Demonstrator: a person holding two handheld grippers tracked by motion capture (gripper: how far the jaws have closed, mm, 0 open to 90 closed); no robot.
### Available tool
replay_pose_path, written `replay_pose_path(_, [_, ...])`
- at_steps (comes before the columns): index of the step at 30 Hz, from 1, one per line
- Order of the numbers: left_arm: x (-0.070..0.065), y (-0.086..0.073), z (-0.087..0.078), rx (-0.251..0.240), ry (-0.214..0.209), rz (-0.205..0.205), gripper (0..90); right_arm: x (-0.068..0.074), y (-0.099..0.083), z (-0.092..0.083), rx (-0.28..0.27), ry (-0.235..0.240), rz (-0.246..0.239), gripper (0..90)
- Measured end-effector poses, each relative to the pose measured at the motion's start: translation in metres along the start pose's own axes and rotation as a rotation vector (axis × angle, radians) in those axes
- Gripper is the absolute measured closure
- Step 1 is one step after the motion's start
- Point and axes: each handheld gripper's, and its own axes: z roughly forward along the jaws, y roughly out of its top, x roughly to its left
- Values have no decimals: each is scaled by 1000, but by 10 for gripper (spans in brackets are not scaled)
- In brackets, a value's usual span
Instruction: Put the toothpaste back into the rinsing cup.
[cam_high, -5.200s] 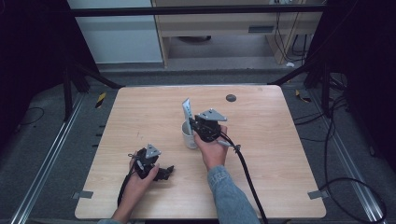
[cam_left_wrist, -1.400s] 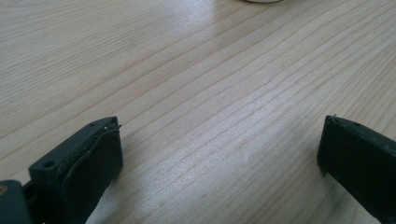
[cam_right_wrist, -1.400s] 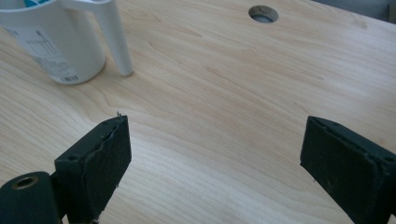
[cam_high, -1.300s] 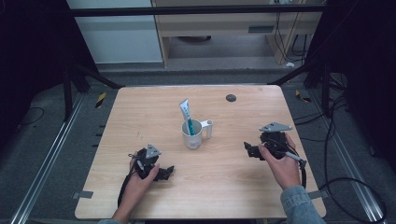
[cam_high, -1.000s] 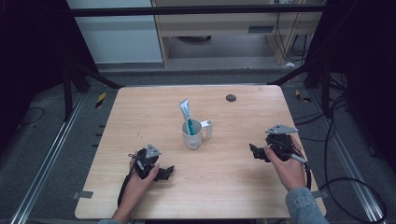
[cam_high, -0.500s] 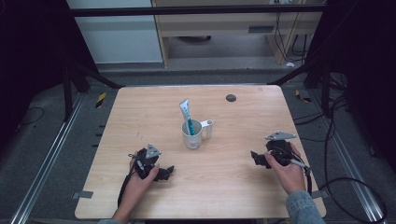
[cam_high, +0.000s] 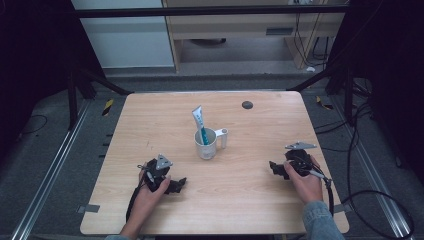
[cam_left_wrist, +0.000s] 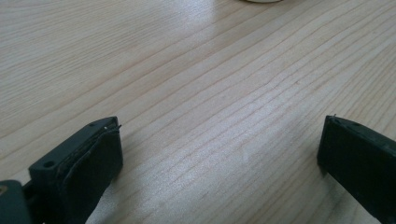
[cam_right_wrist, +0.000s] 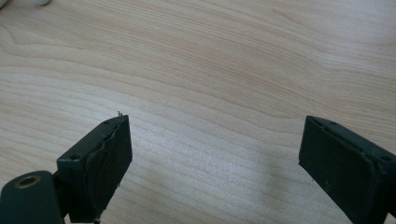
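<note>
Table (cam_high: 150, 120): pale wood, mug (cam_high: 206, 146) at centre.
Floor (cam_high: 45, 165): grey.
Left gripper (cam_high: 177, 186): spread, empty.
Right gripper (cam_high: 274, 168): spread, empty.

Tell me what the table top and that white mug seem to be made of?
Table top: pale wood or wood-look laminate, matte, with long grain lines clear in both gripper views. Mug: probably glazed ceramic, though plastic is possible; plain white and smooth, too small to tell.
</note>
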Motion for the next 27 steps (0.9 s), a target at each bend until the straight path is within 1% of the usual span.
replay_pose_path(4, [0, 0, 0, 0, 1, 0, 0, -2, -2, 7, -2, 3, 25, 97])
replay_pose_path(11, [0, 0, 0, 0, 0, 0, 0, -1, -3, 15, 0, -5, 32, 95])
replay_pose_path(12, [0, 0, 0, 0, 0, 0, 0, -1, -4, 17, 0, -16, 27, 95])
replay_pose_path(14, [0, 0, 0, 0, 0, 0, 0, 0, -4, 20, 9, -16, 28, 89])
replay_pose_path(15, [0, 0, 0, 0, 0, 0, 0, 1, -6, 22, 7, -26, 23, 79])
replay_pose_path(16, [0, 0, 0, 0, 0, 0, 0, 2, -6, 23, 2, -34, 11, 76])
replay_pose_path(20, [0, 0, 0, 0, 0, 0, 0, 3, -7, 27, -19, -45, 4, 26])
replay_pose_path(21, [0, 0, 0, 0, 0, 0, 0, 3, -8, 28, -30, -44, 6, 20])
replay_pose_path(24, [0, 0, 0, 0, 0, 0, 0, 2, -8, 28, -29, -45, 5, 11])
replay_pose_path(25, [0, 0, 0, 0, 1, 0, 0, 3, -8, 29, -28, -48, 15, 3])
replay_pose_path(27, [0, 0, 0, 0, 1, 0, 0, 1, -7, 30, -28, -53, 16, 3])
